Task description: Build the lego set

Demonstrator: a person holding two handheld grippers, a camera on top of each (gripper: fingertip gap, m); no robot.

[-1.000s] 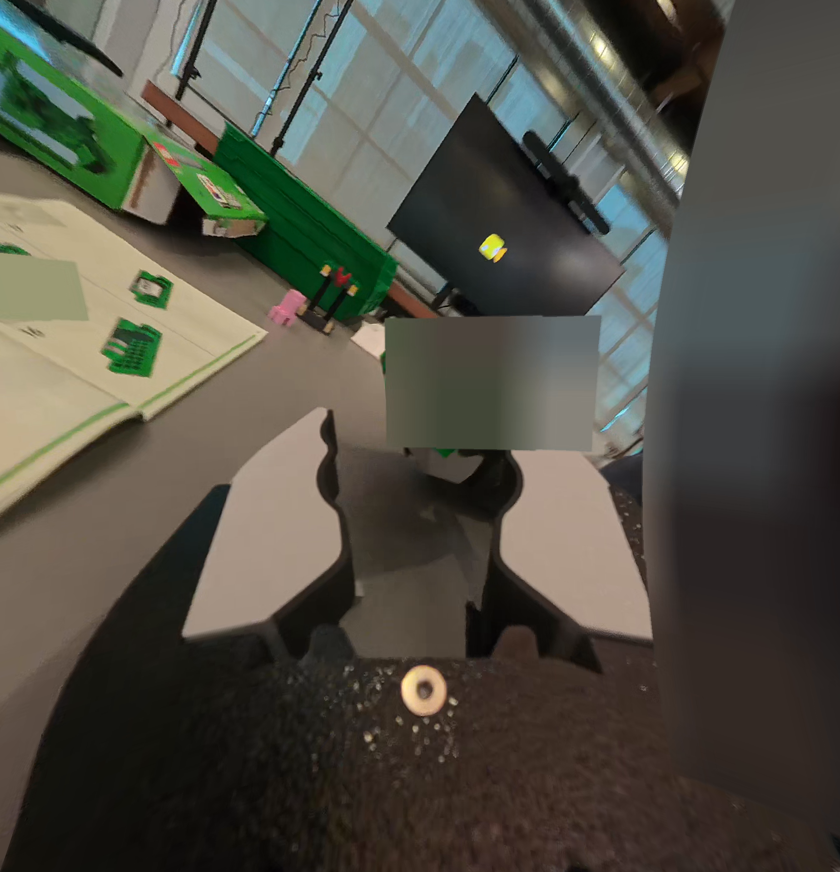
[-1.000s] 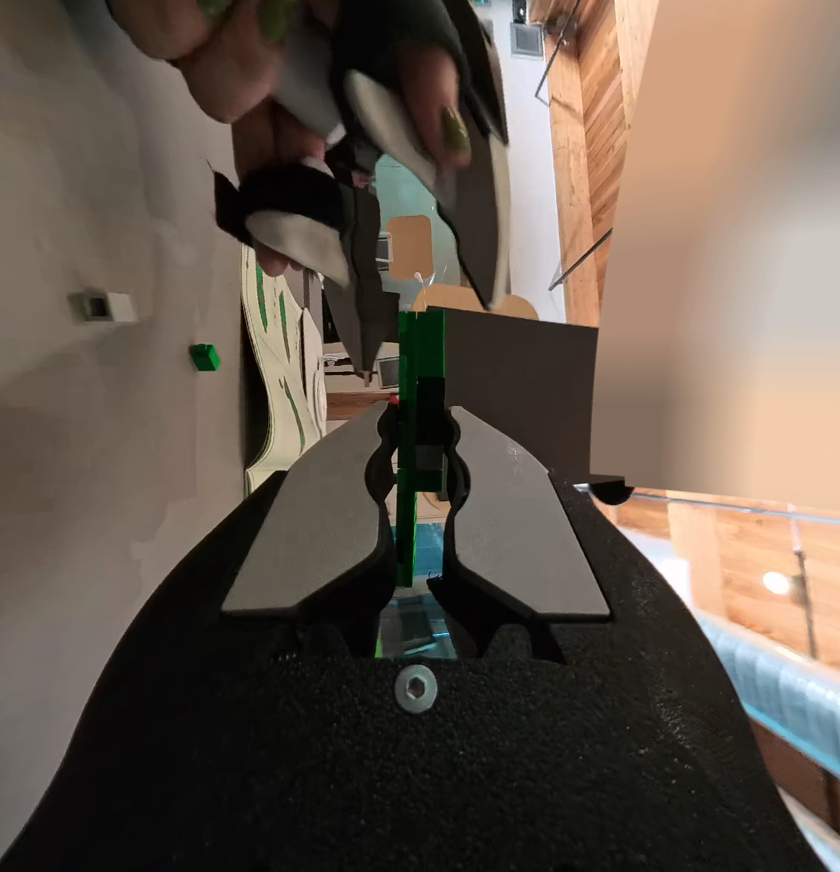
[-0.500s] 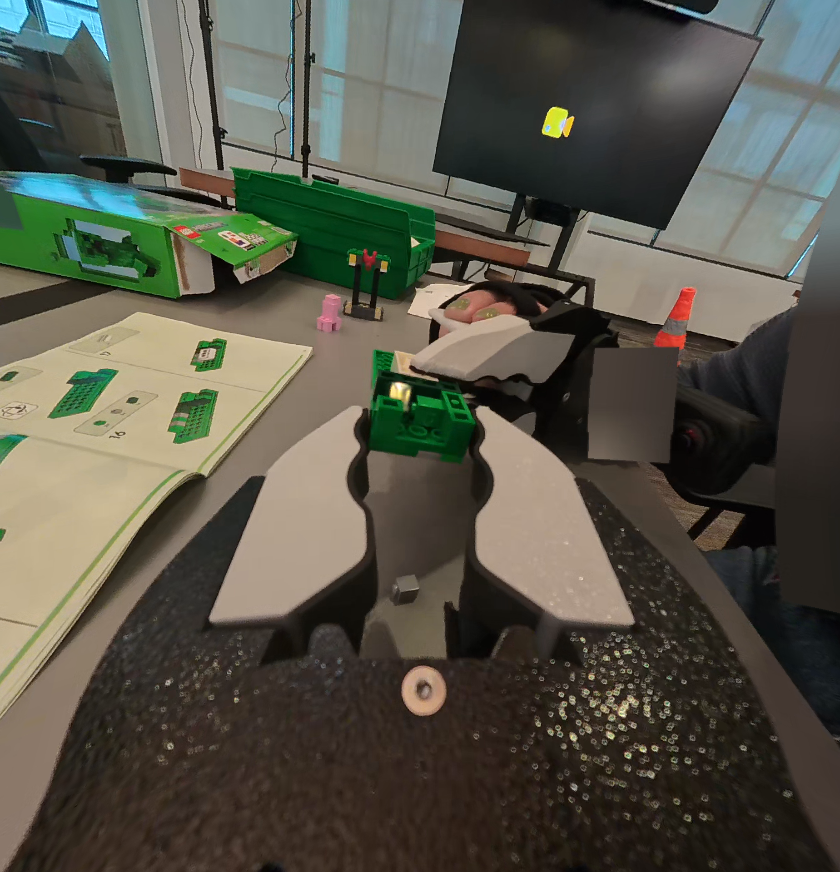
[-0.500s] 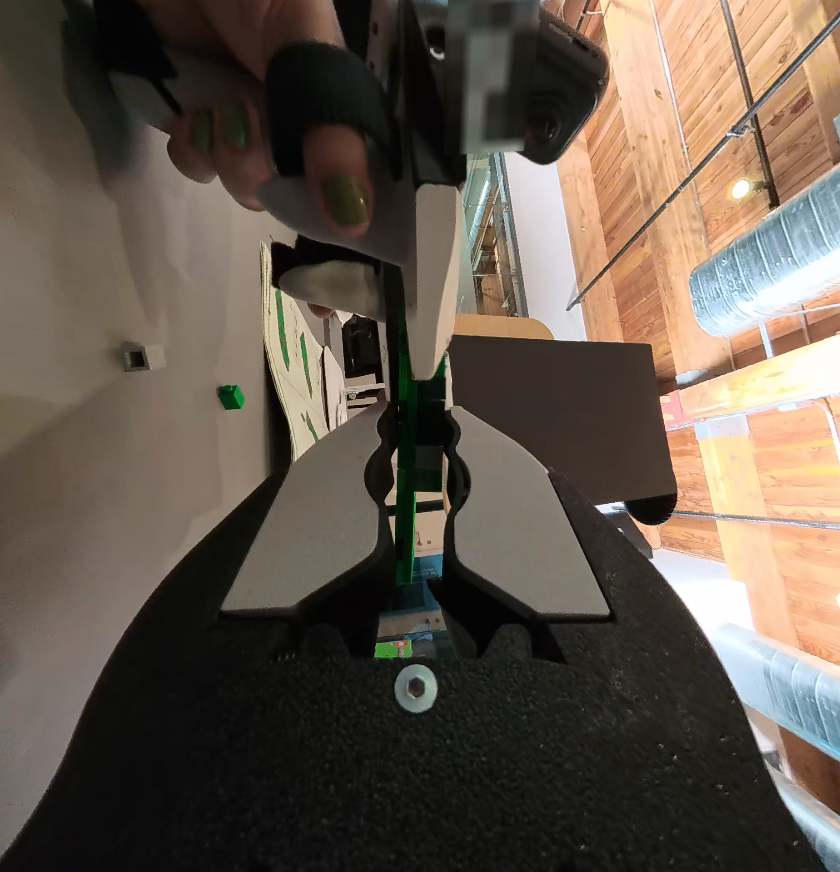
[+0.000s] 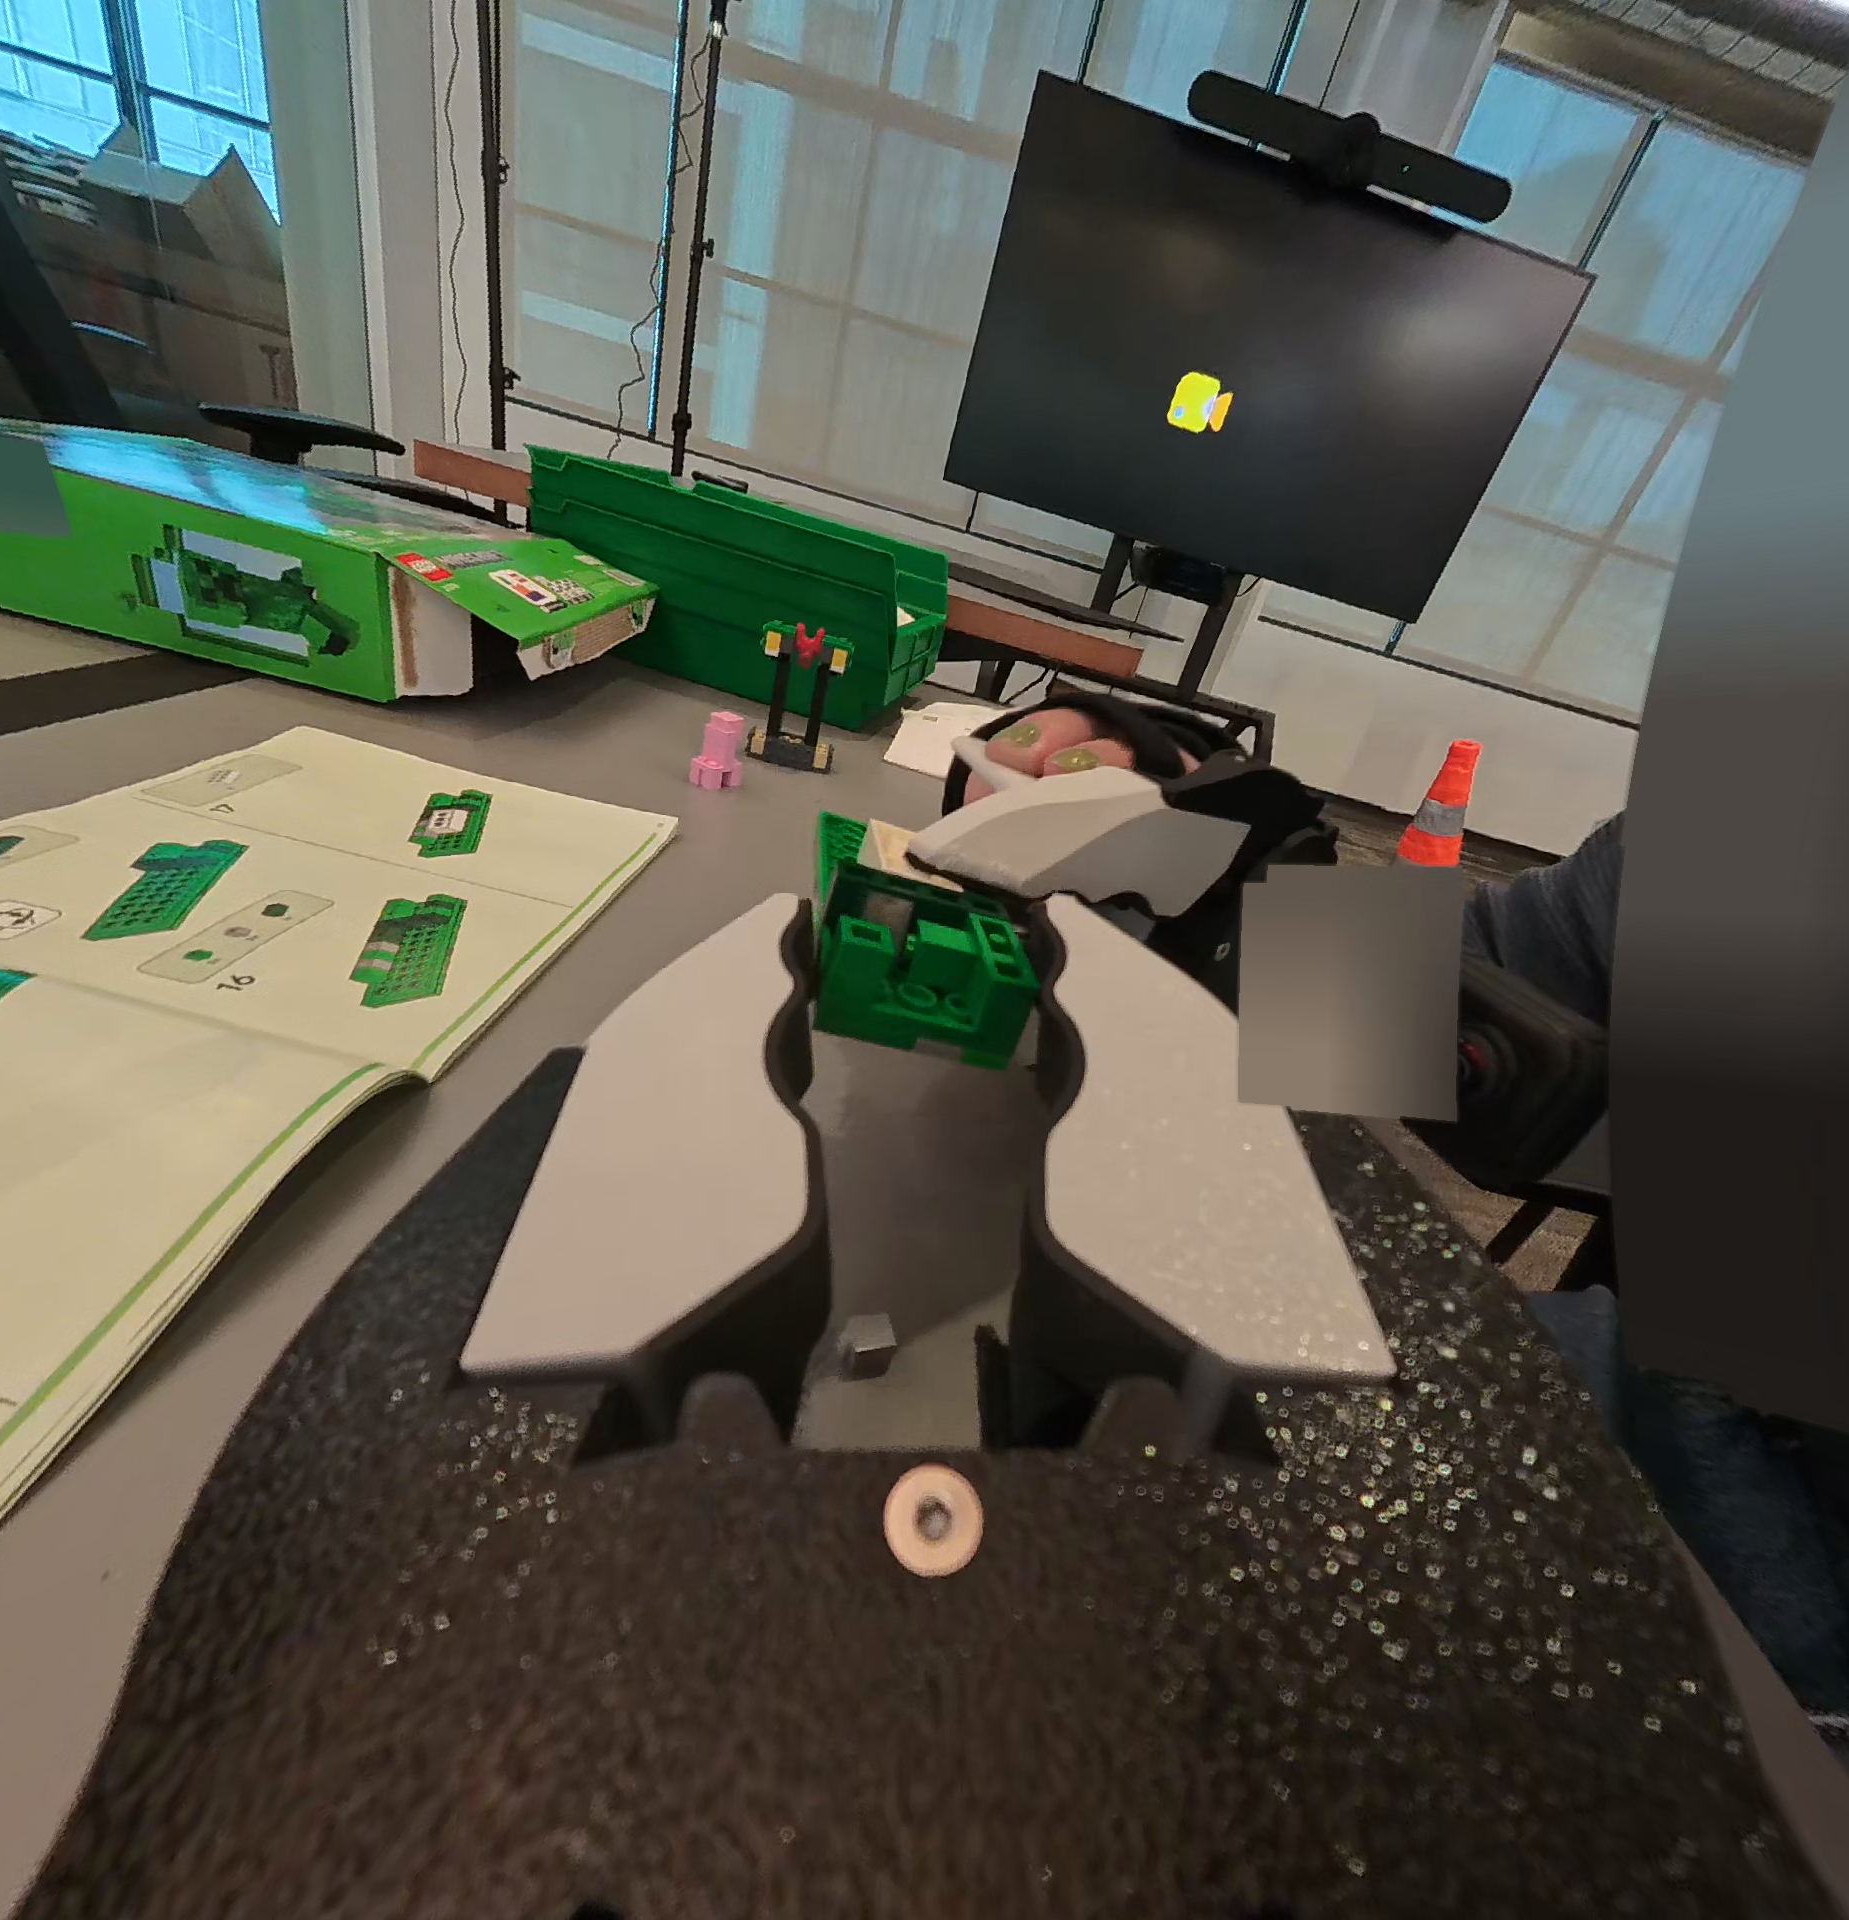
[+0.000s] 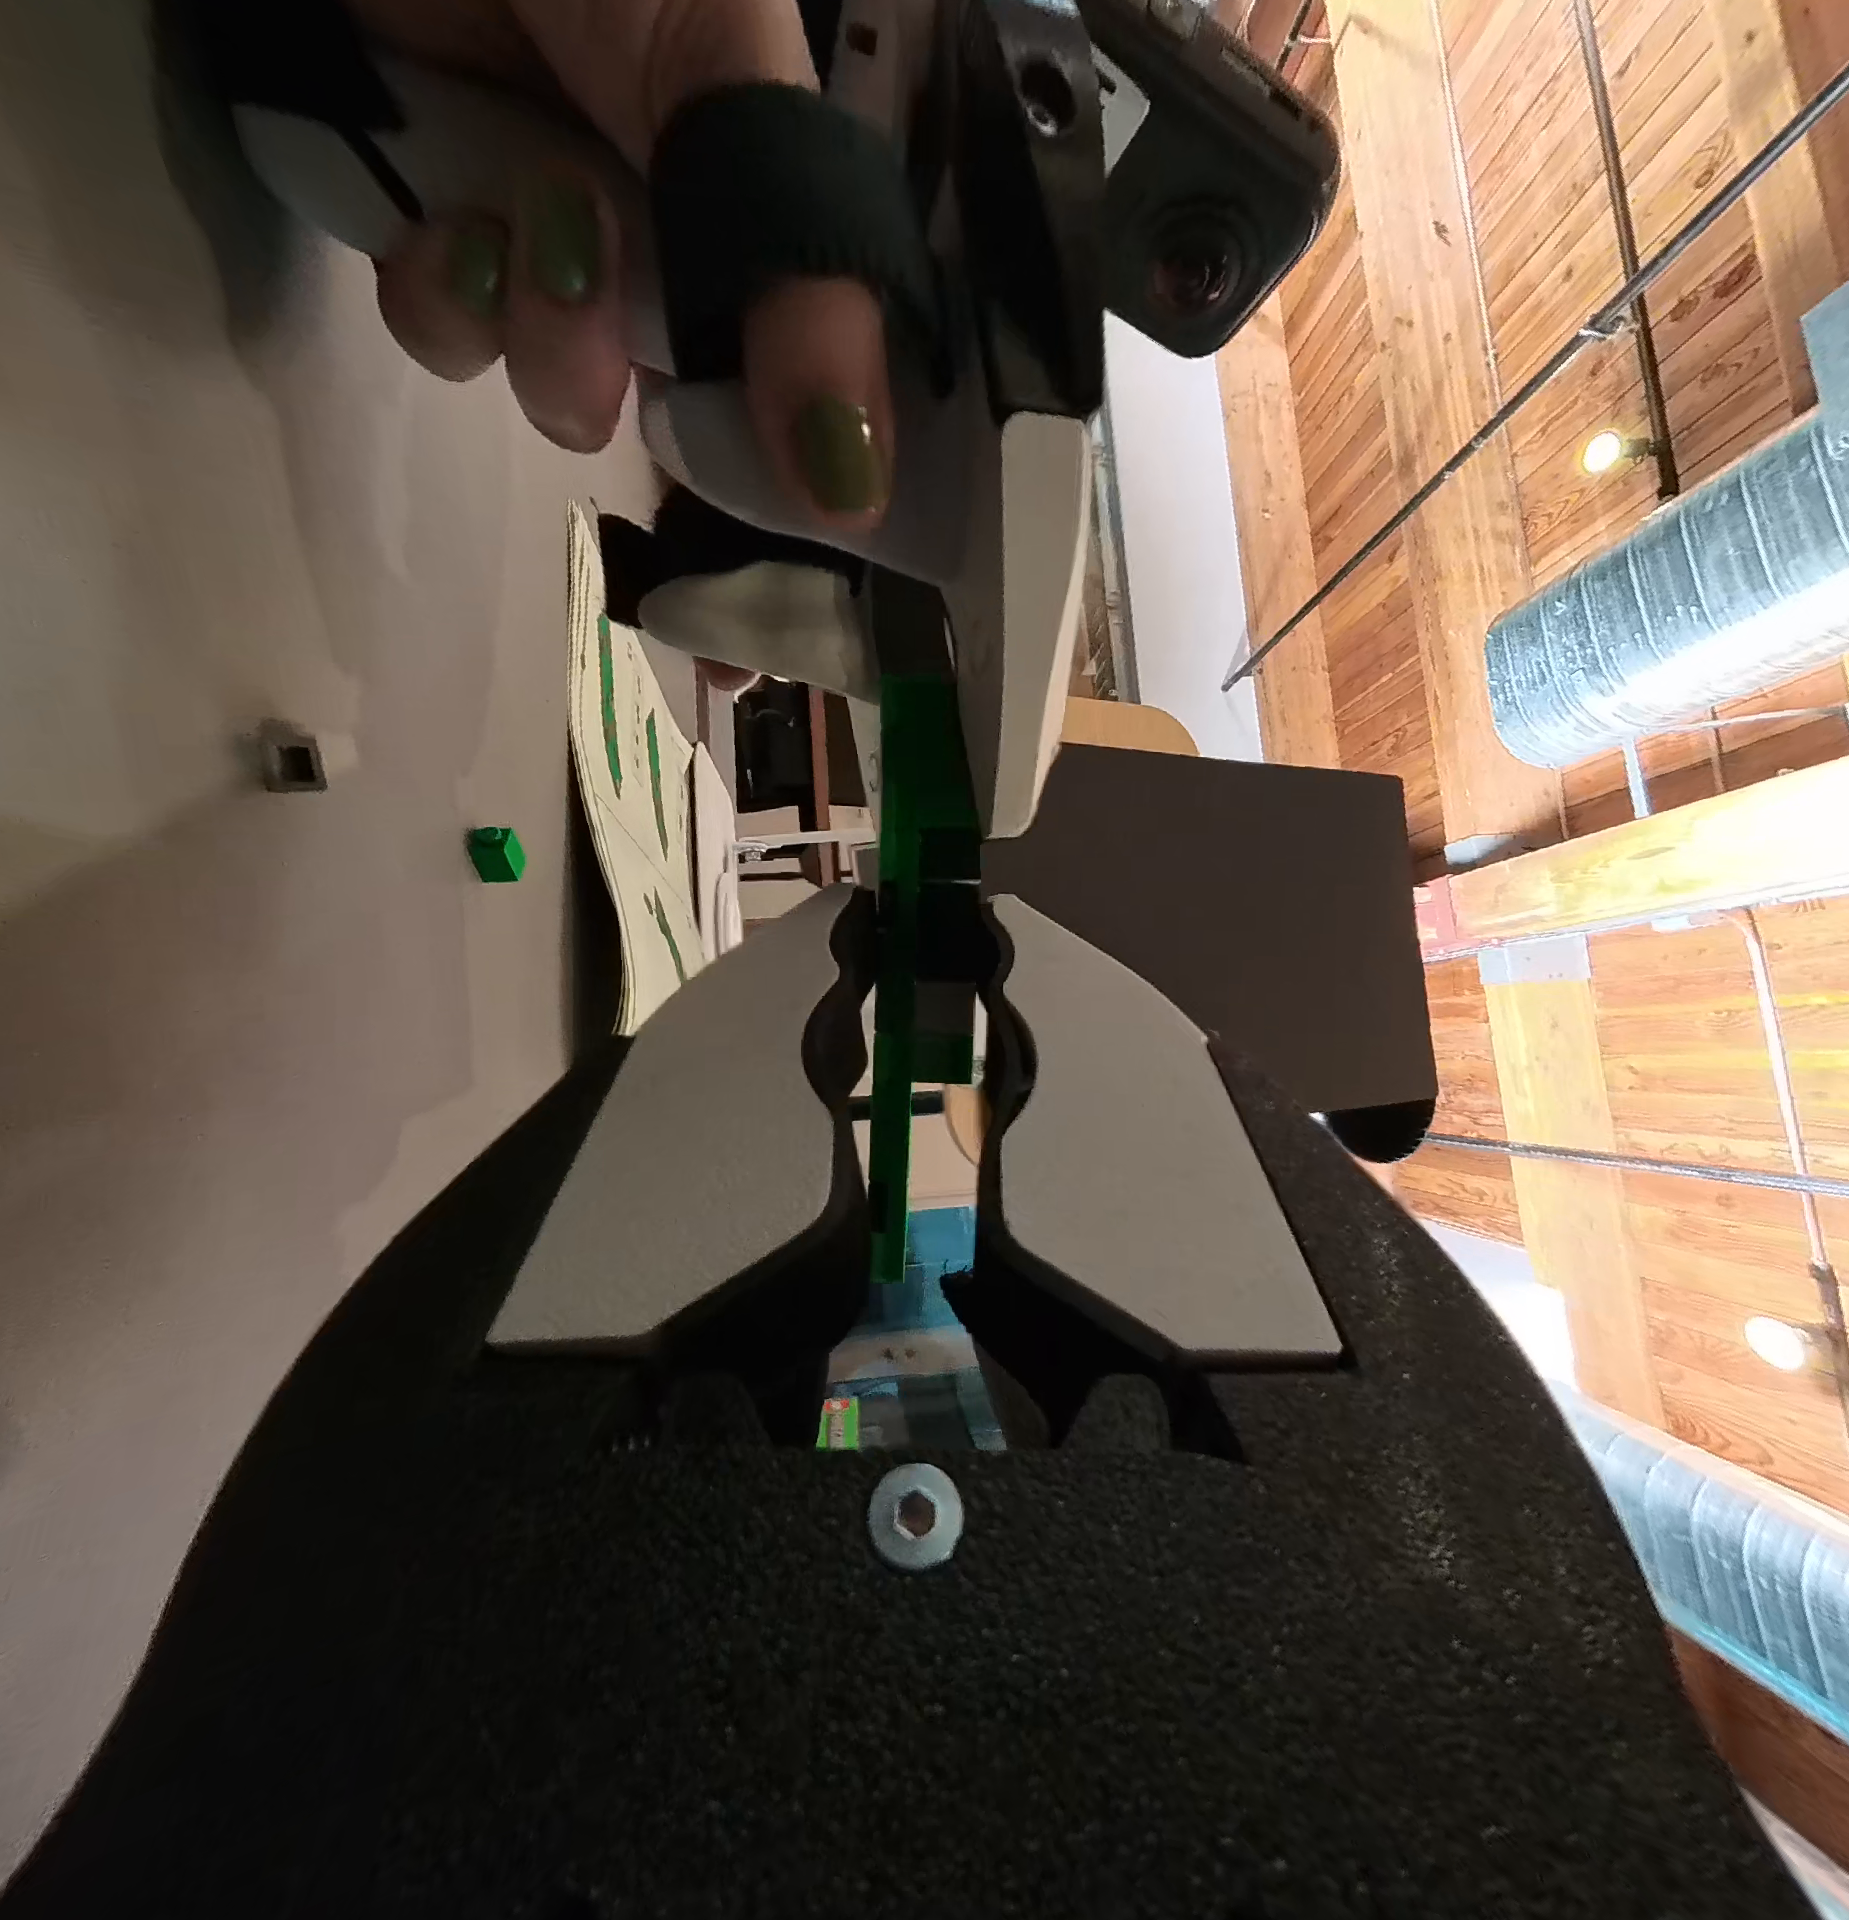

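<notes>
Both my grippers clench one green lego assembly point(image 5: 920, 971): right gripper point(image 6: 915, 940) pinches its plate edge, left gripper point(image 5: 920, 935) at centre frame should squeeze squarely, I judge.

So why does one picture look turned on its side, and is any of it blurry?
Right wrist view: the right claw is rolled over, so the table stands like a wall; the hand up close is soft. Left wrist view: upright, mostly sharp, window frames bowed by the wide lens, with bright specks on the left claw.
</notes>
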